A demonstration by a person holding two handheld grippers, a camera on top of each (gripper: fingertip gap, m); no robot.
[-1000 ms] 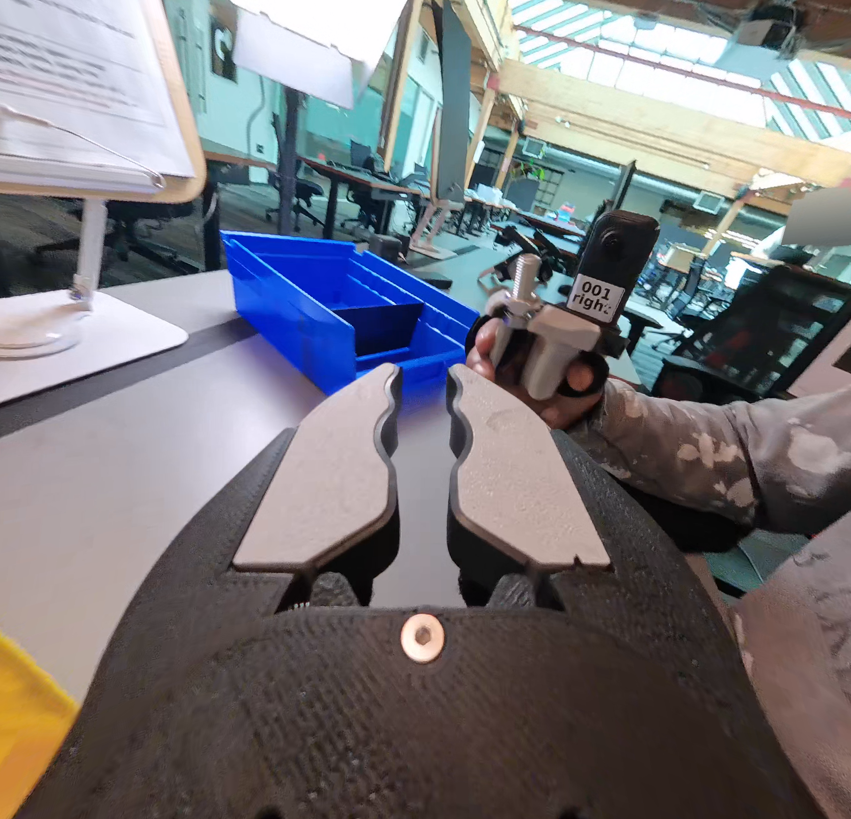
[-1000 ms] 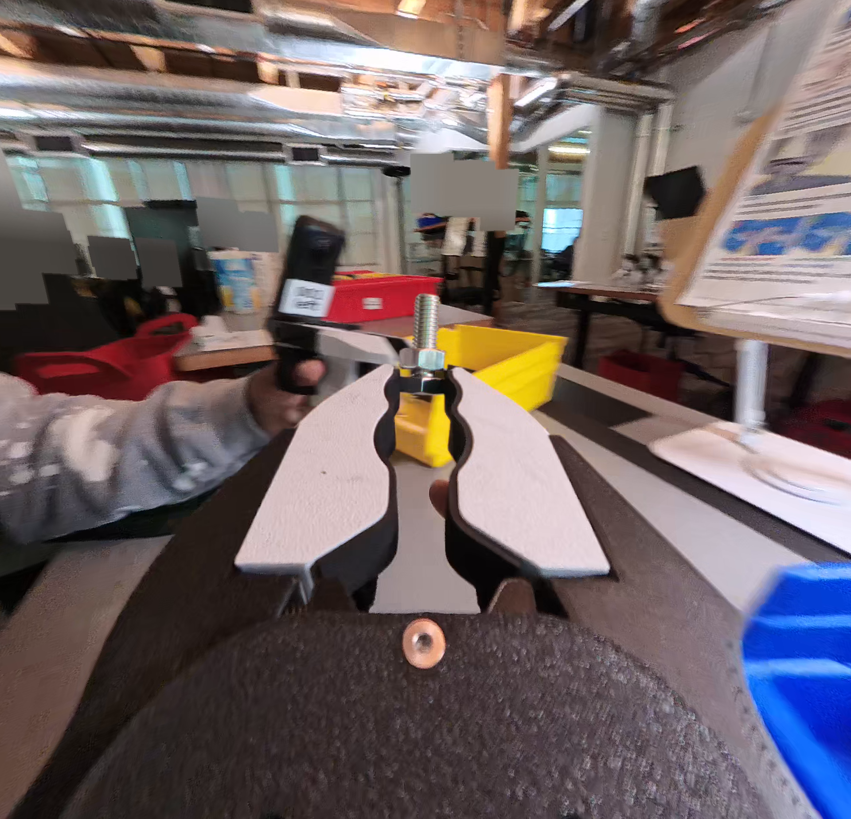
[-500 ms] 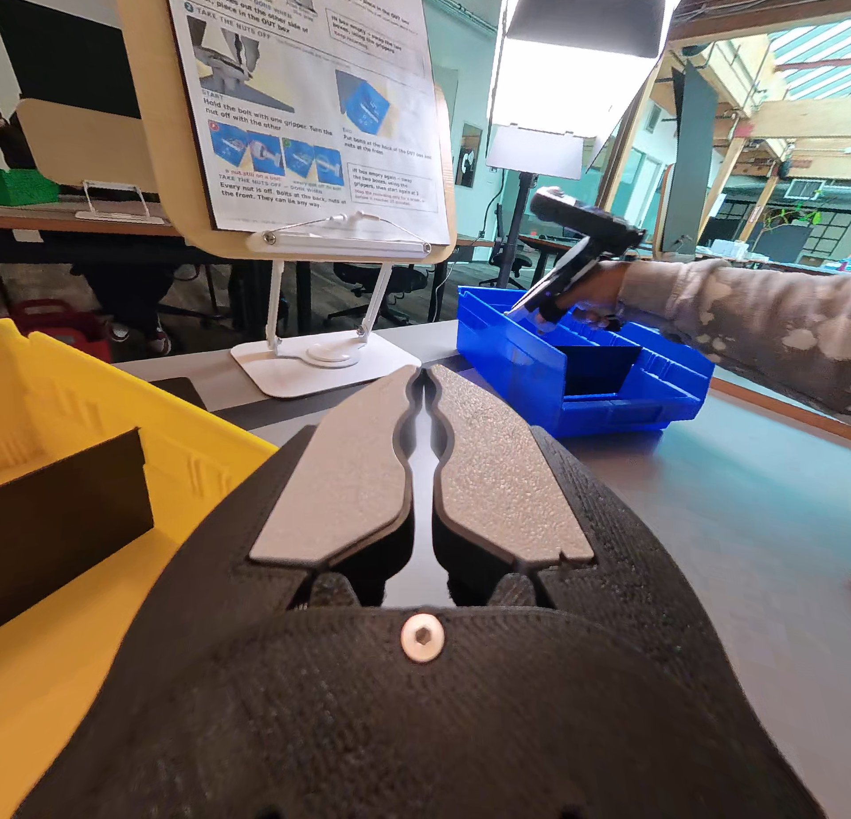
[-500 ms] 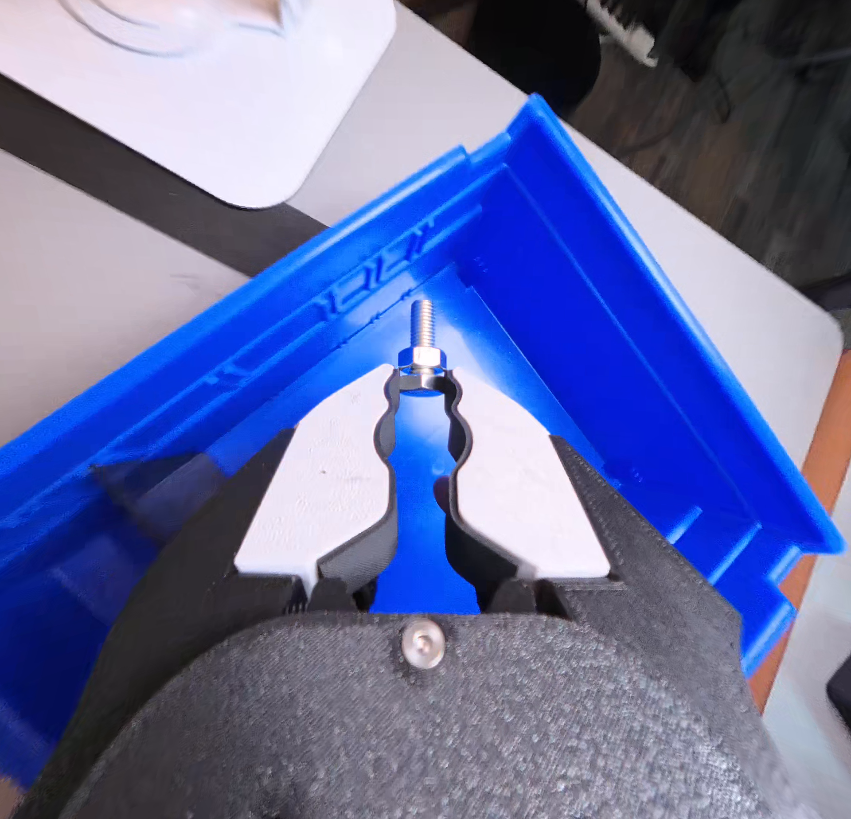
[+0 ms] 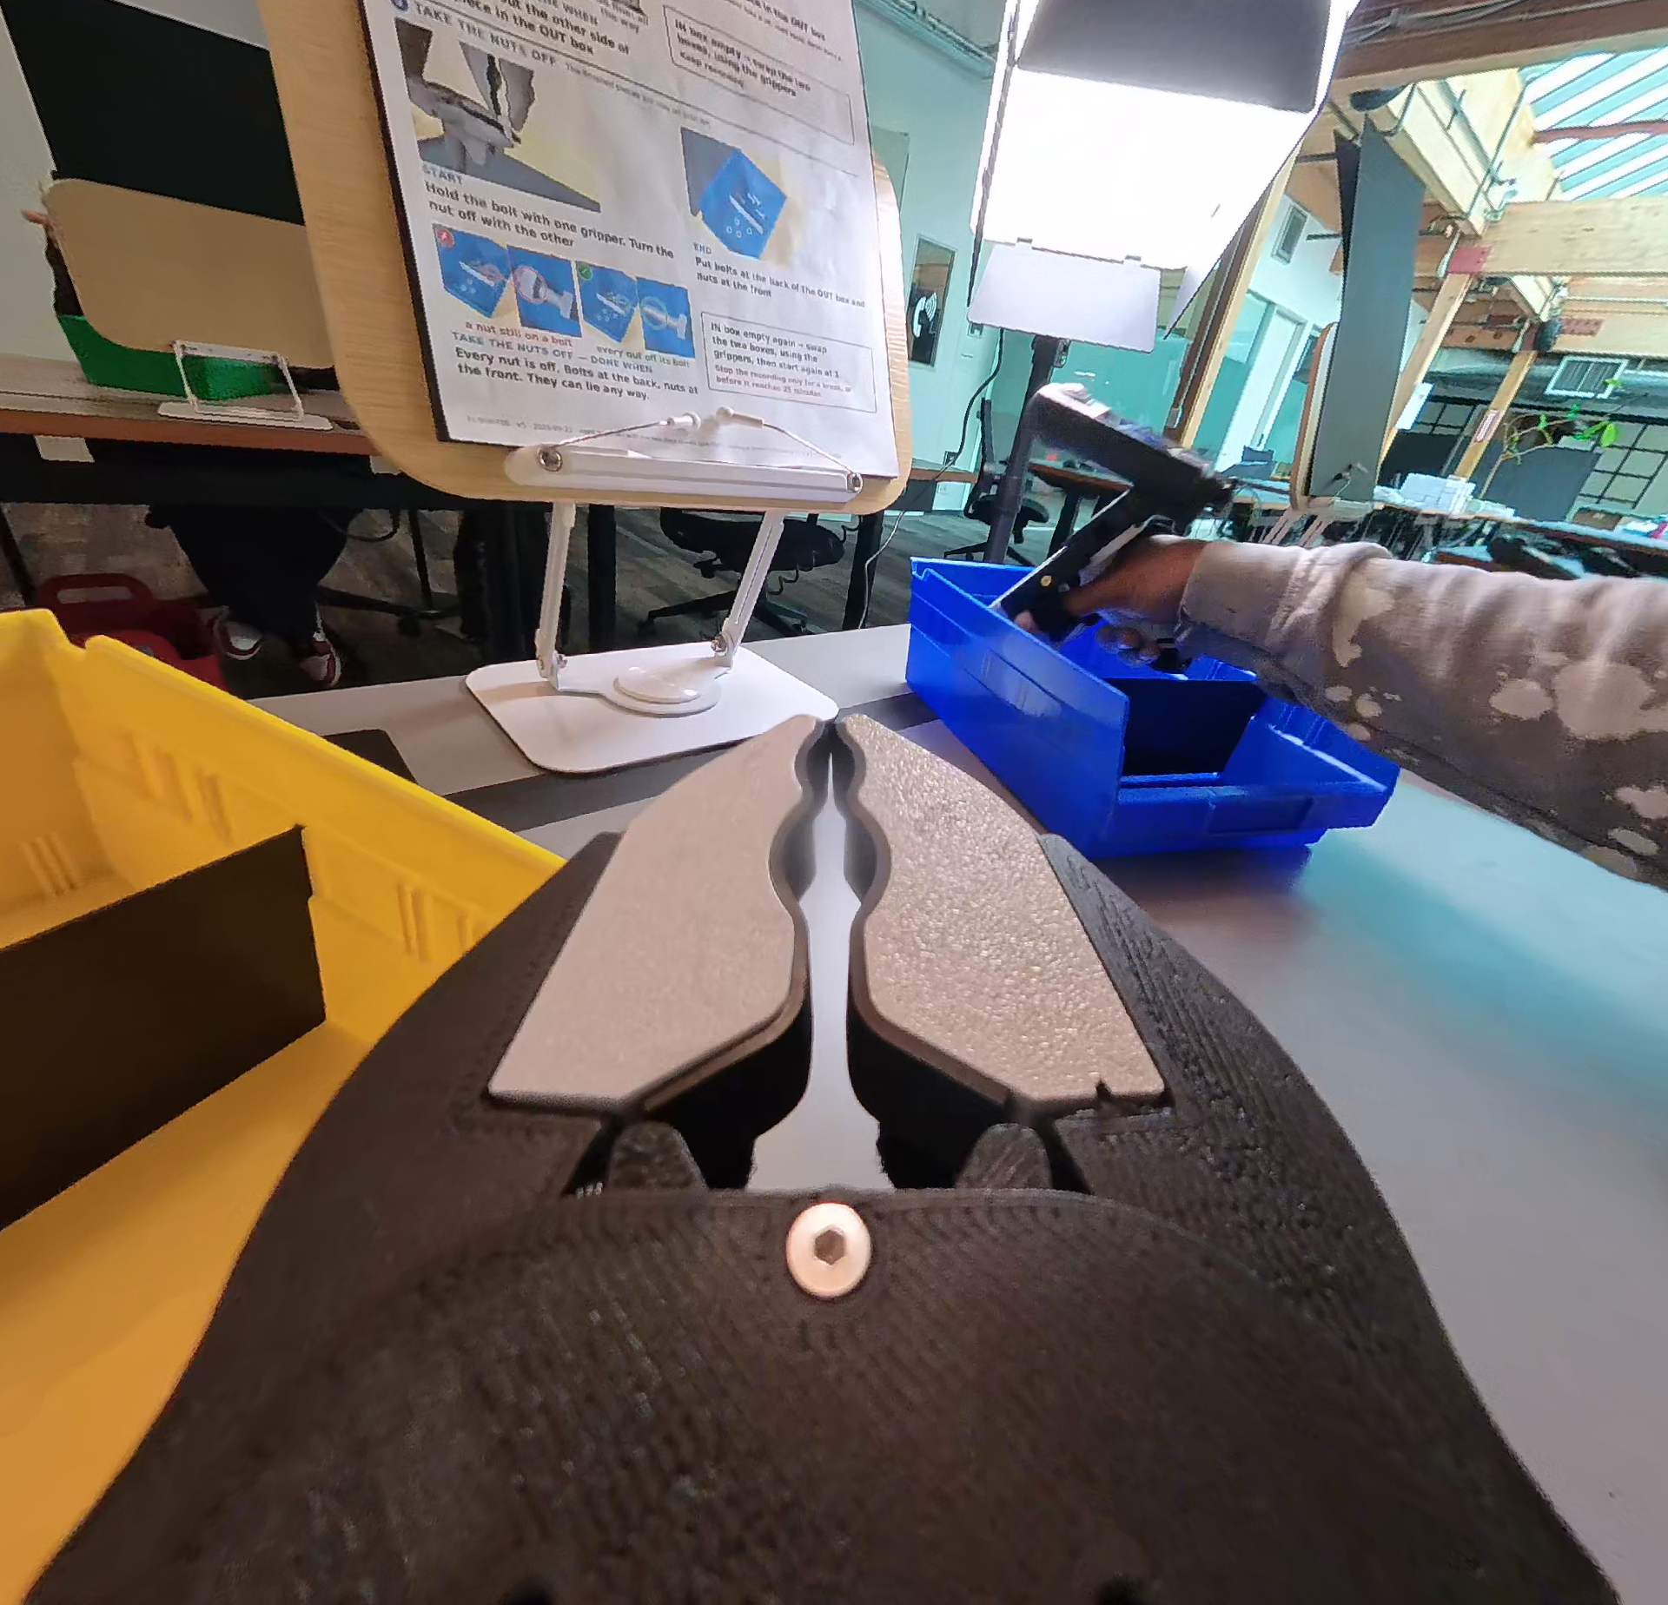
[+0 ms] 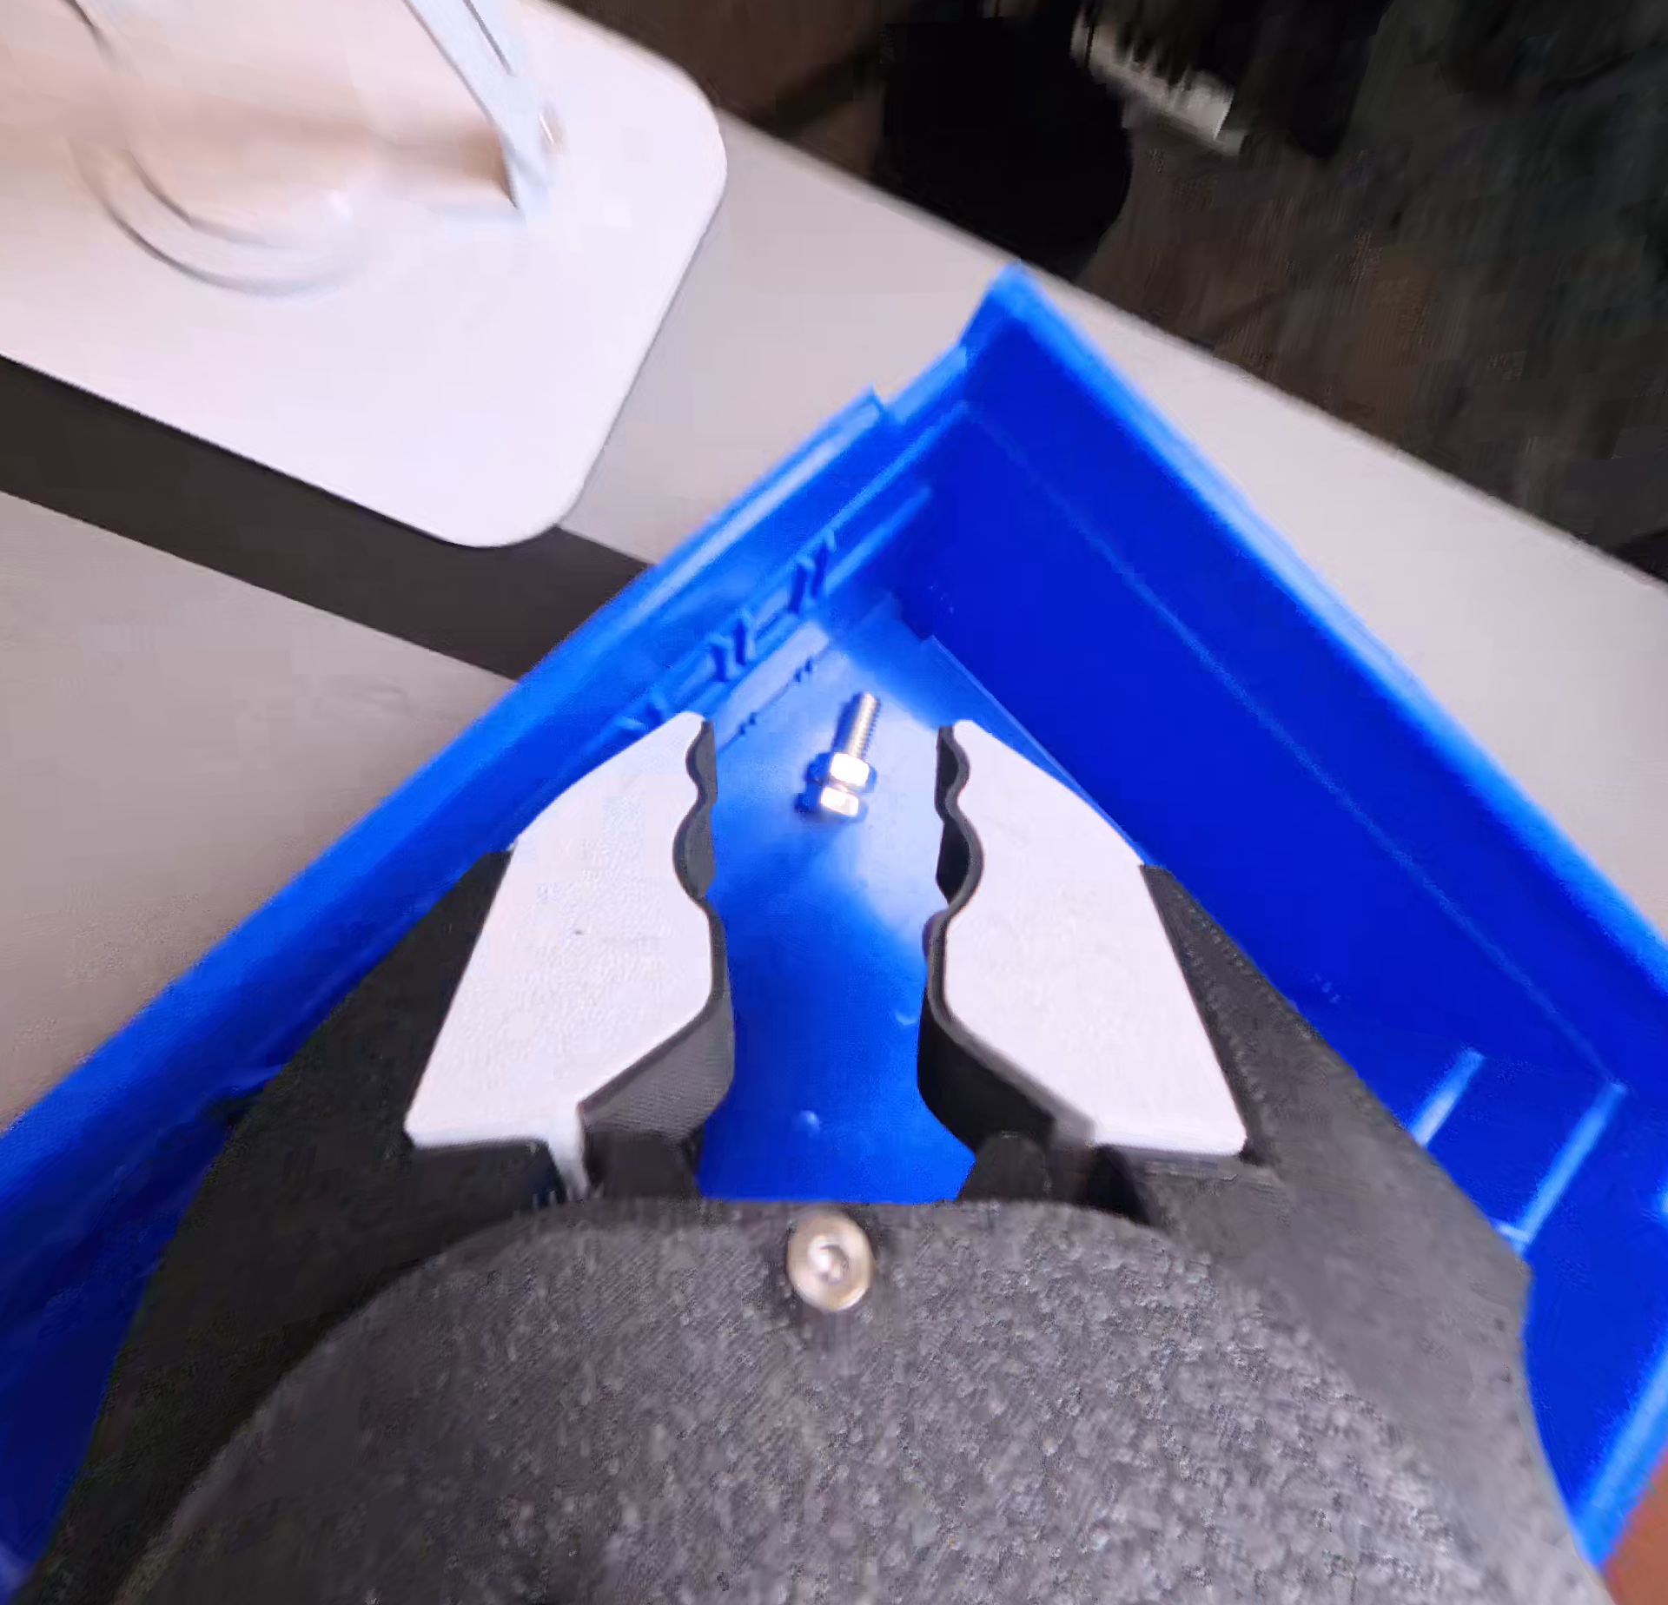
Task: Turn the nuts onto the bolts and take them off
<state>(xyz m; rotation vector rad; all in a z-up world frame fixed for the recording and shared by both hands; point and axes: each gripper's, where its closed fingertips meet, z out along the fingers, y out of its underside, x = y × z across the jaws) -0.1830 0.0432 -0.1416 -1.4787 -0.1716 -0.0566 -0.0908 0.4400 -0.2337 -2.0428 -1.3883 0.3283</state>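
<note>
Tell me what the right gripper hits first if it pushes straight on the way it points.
Probably the bolt with its nut, lying free between the open right gripper fingers; just past it, the blue bin corner. Depth is unclear.

The left gripper (image 5: 829, 741) has two pale grey, grainy finger plates with wavy black-rimmed inner edges, seated in a coarse black printed body. A silver hex-socket screw (image 5: 828, 1248) sits at six o'clock beneath them. The right gripper (image 6: 823, 750) is built the same. The person's sleeve (image 5: 1444, 659), at three o'clock, is grey with whitish blotches.
</note>
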